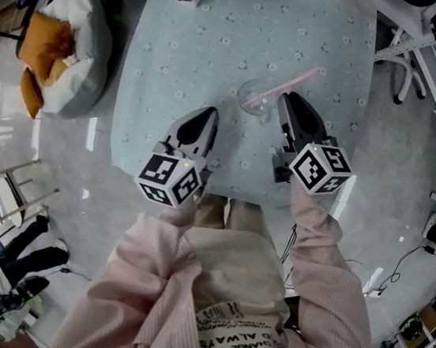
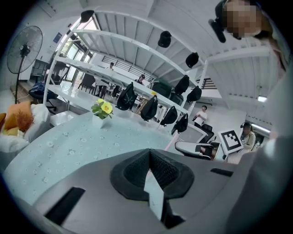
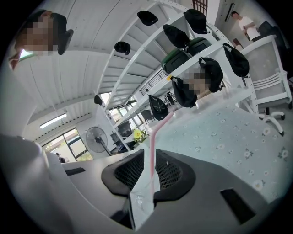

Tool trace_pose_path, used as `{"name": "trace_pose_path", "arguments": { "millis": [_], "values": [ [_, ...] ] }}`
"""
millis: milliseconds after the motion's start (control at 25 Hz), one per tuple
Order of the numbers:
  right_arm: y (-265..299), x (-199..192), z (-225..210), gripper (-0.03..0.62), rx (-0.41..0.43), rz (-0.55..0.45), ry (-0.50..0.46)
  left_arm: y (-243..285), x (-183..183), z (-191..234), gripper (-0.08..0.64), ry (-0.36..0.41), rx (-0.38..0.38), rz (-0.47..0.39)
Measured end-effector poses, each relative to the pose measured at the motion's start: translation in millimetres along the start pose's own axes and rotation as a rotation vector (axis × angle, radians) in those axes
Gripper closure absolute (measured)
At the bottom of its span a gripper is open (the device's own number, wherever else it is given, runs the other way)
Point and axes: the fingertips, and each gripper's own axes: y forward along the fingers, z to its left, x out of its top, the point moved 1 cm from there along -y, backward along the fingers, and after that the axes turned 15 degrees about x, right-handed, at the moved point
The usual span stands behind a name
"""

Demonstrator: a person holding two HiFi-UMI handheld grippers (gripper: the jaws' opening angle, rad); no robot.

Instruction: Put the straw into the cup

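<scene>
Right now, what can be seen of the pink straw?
The pink straw is thin and plastic-looking, and the right gripper view shows a bend near its upper end. It stands tilted, with its lower end inside the clear cup on the table and its top leaning away to the right. The right gripper has its jaws closed on it partway up.

We see our right gripper with its jaws closed on the pink straw, which rises and bends rightward above the flowered surface.
</scene>
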Motion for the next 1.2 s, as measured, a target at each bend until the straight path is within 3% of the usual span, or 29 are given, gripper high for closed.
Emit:
{"name": "trace_pose_path", "arguments": {
  "millis": [240, 640, 1200],
  "values": [
    [-18, 11, 24, 0.577, 0.027, -0.02, -0.047, -13, 15, -18, 0.56, 0.034, -0.049, -0.039],
    [-41, 41, 65, 0.589, 0.081, -0.019, -0.181, -45, 53, -45, 0.56, 0.15, -0.151, -0.128],
    [-75, 83, 104, 0.589, 0.108, -0.08, -0.287, -89, 94, -51, 0.56, 0.177, -0.163, -0.255]
  ]
}}
